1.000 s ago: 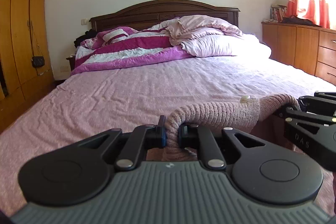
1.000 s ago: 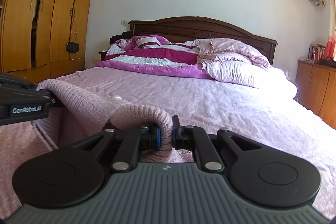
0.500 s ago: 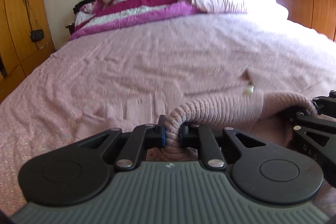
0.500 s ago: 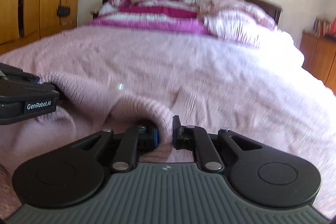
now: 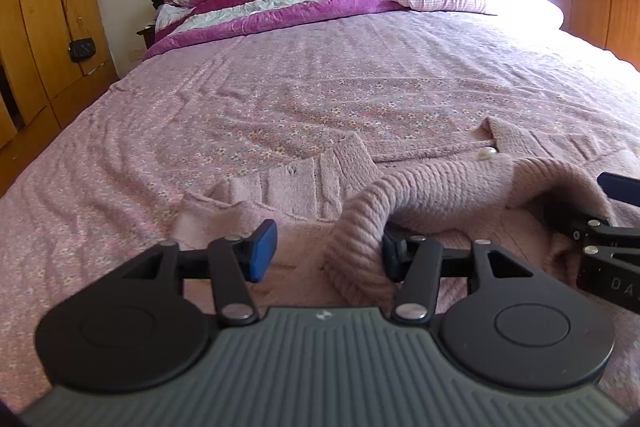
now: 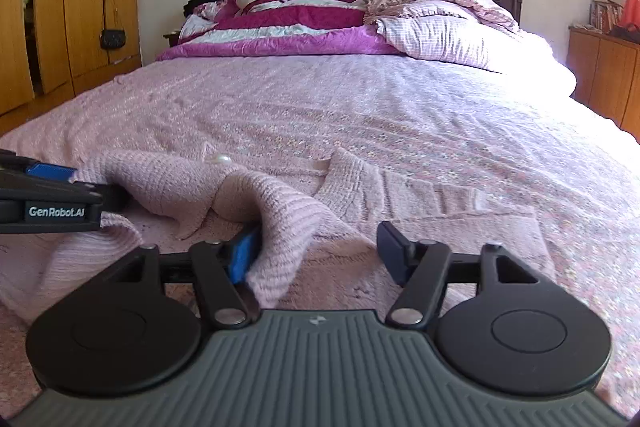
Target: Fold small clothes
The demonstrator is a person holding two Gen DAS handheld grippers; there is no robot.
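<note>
Cardigan (image 5: pixel 436 183), pink knit, lies on the bed (image 5: pixel 320 87) just ahead of both my hand-held grippers. Left hand-held gripper (image 5: pixel 326 249) is opening, ribbed hem between its jaws, leaning on the right pad. Right hand-held gripper (image 6: pixel 316 251) is opening too, fabric resting against its left pad.

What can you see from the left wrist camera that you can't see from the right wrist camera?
Only the left wrist view shows the left tongs head on, jaws opening, the cardigan's ribbed edge against one pad.

Only the right wrist view shows the right tongs head on, also opening, and the label on the side of the left tongs.

Both show the cardigan, its pearl button, the bed and the wardrobe.
</note>
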